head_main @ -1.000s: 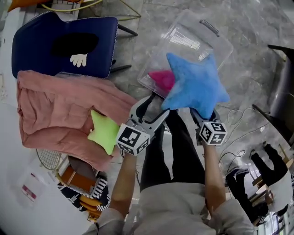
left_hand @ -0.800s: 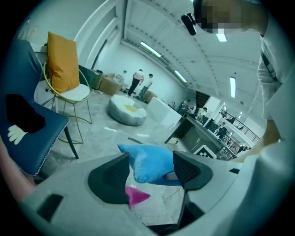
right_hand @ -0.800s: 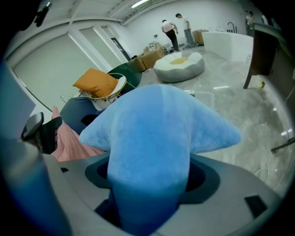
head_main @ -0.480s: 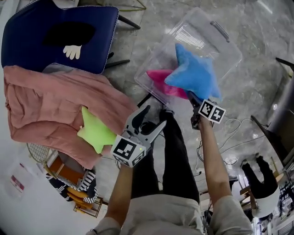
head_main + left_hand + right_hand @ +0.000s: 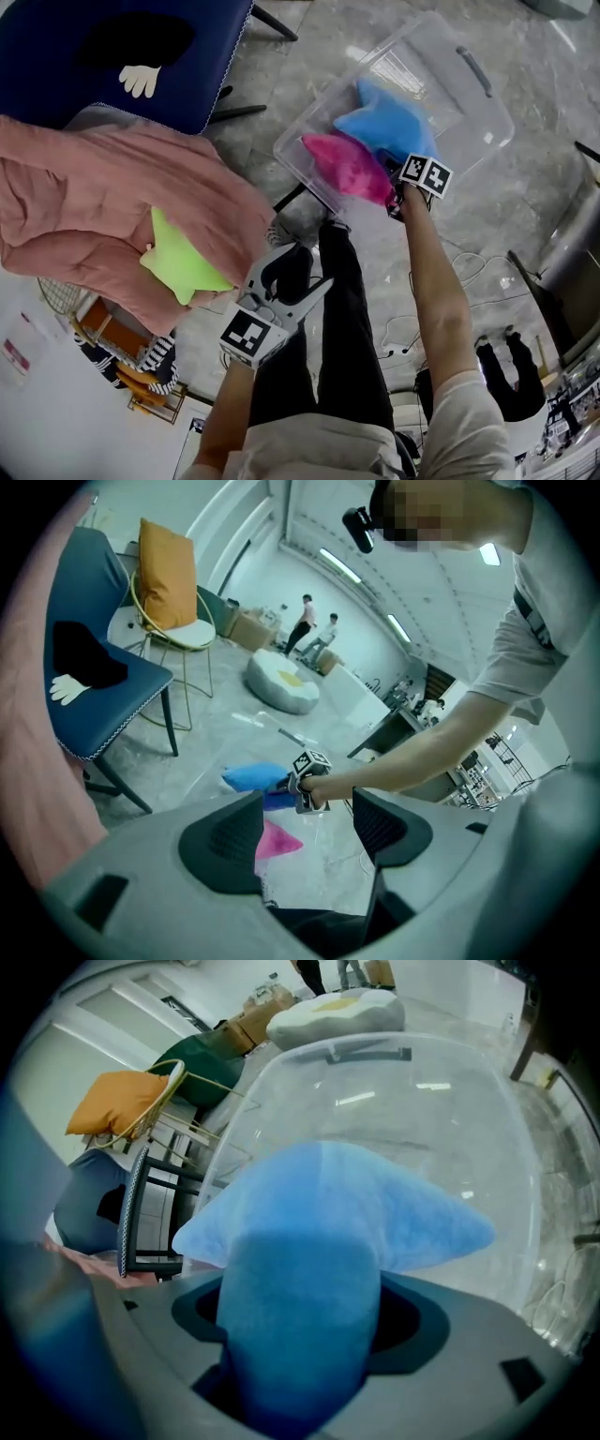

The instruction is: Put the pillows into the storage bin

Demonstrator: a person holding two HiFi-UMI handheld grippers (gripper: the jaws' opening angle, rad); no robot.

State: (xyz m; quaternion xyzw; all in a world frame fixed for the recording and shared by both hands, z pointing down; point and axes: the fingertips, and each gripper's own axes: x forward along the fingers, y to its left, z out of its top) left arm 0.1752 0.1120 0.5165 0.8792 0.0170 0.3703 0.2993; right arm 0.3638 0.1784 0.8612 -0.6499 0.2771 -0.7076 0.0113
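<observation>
**A:** So, starting at the left, why is the green star pillow (image 5: 178, 262) lying out there?

**B:** It's not yet packed, I'd say. It lies on the rumpled pink quilt (image 5: 84, 197), just below the navy chair (image 5: 131, 66). It's a small plush star with soft points and a bright lime nap, and the quilt under it looks thick and padded.

**A:** And the left claw (image 5: 302, 267)?

**B:** Its jaws are apart with nothing between them. It hangs over the person's legs near that green star, which reads to me as waiting for its turn. The ribbed dark pads should bite well into plush.

**A:** Next one along?

**B:** The pink pillow (image 5: 347, 167) is already in the storage bin (image 5: 473, 112), at the near end. It's fuzzy magenta and pointed, so probably another star, though half of it is covered.

**A:** Then the blue one?

**B:** The blue star pillow (image 5: 384, 127) is inside the bin's mouth and overlaps the pink one. The right claw (image 5: 302, 1321) is clamped on one of its arms. The stuffing bulges out fat between the jaws, so the hold is wide but firm. Gripping a point lets the body of the star hang ahead of the claw, so it goes in first. I can't tell whether it rests on the bin's bottom.

**A:** What about the bin itself?

**B:** It's a clear, hard plastic tub with rounded corners and a grey handle at the far end. It sits on the glossy veined floor (image 5: 525, 206), and the open top takes the pillows from above.
</observation>
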